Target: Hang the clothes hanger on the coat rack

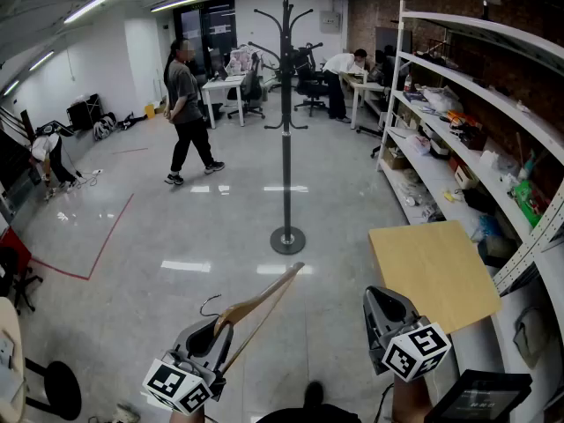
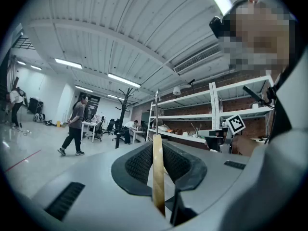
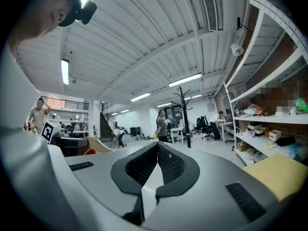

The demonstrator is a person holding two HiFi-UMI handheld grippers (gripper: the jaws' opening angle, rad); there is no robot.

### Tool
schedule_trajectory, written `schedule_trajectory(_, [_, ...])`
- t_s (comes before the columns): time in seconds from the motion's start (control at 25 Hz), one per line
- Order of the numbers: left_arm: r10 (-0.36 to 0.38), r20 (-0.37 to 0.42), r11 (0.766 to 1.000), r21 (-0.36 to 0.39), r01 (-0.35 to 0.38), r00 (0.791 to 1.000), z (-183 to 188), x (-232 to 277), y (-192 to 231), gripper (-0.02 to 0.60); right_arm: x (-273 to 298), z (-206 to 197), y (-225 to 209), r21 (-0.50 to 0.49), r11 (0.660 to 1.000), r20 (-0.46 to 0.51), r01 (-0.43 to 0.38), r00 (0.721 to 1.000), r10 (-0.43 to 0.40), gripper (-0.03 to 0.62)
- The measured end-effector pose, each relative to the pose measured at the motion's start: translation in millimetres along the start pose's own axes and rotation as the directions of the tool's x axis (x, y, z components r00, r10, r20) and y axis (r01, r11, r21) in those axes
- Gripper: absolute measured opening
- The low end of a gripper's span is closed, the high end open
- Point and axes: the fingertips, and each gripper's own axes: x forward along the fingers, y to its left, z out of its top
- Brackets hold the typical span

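Note:
A black coat rack [image 1: 285, 113] with curved hooks at its top stands on a round base in the middle of the floor, well ahead of me. My left gripper [image 1: 204, 342] at the bottom left is shut on a wooden clothes hanger [image 1: 261, 307], whose arm slants up to the right and whose metal hook curls to the left. In the left gripper view the hanger's wooden edge [image 2: 158, 172] stands clamped between the jaws [image 2: 159, 150]. My right gripper [image 1: 377, 308] is at the bottom right, shut with nothing in it [image 3: 157, 148]. The rack [image 3: 183, 114] shows far off in the right gripper view.
White shelving [image 1: 458, 122] loaded with clutter runs along the right wall. A tan board [image 1: 434, 271] lies at the shelf's near end. A person [image 1: 185, 113] walks across the floor behind the rack. Desks and chairs [image 1: 247, 86] fill the back of the room. Red tape [image 1: 97, 245] marks the floor at the left.

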Motion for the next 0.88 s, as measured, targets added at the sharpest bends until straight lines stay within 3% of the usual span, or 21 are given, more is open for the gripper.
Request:
schedule_trajectory(0.44, [0.045,0.022,0.999,-0.001,-0.045,0.999,18,113,6,0.052,54,20,-112,0.007,1.000,-0.009,-0.003,1.000,0.003,0.006])
schedule_trajectory(0.88, [0.015,-0.020,1.000,-0.012,-0.015,1.000,14,188,47,0.052,123,6,-152,0.032,0.999,-0.033,-0.025,0.999,0.026,0.006])
